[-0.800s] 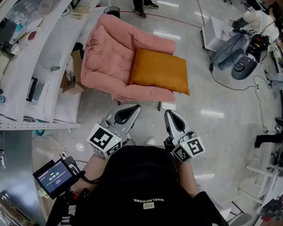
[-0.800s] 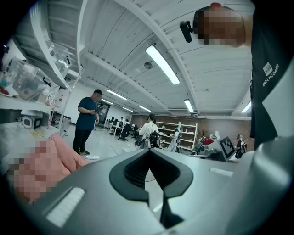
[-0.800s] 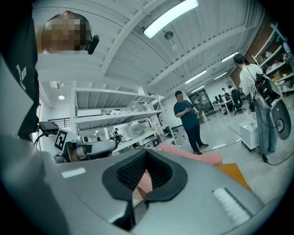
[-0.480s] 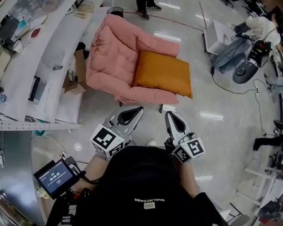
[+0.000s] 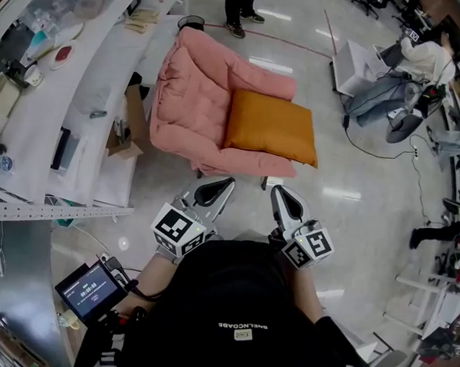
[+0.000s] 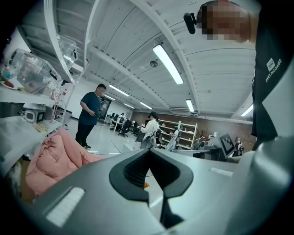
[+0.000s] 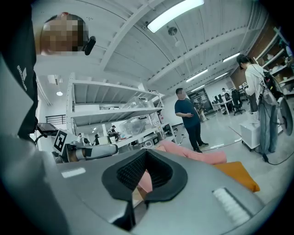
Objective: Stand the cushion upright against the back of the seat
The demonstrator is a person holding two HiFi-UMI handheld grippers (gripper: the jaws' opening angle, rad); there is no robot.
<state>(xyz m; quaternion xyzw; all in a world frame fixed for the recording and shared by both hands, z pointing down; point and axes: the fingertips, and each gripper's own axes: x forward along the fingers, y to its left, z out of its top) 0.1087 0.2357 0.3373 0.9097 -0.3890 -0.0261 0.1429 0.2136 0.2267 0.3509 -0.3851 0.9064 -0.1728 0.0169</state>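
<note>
An orange cushion (image 5: 272, 127) lies flat on the seat of a pink padded armchair (image 5: 192, 94), overhanging its right edge. The chair's back is at the left in the head view. Both grippers are held close to the person's chest, short of the chair. My left gripper (image 5: 225, 184) is shut with nothing in it, and so is my right gripper (image 5: 277, 191). In the right gripper view the cushion (image 7: 236, 174) and the chair (image 7: 193, 153) show beyond the jaws. The left gripper view shows the pink chair (image 6: 50, 158) at lower left.
White shelving (image 5: 59, 95) with boxes and tools runs along the left. A cardboard box (image 5: 130, 129) stands beside the chair. A person in dark clothes (image 5: 241, 4) stands behind the chair. A white box, bags and cables (image 5: 379, 79) lie on the floor at the right.
The chair and cushion have slid a little lower and to the right in the head view as the person comes closer. Both grippers stay shut in front of the chest.
</note>
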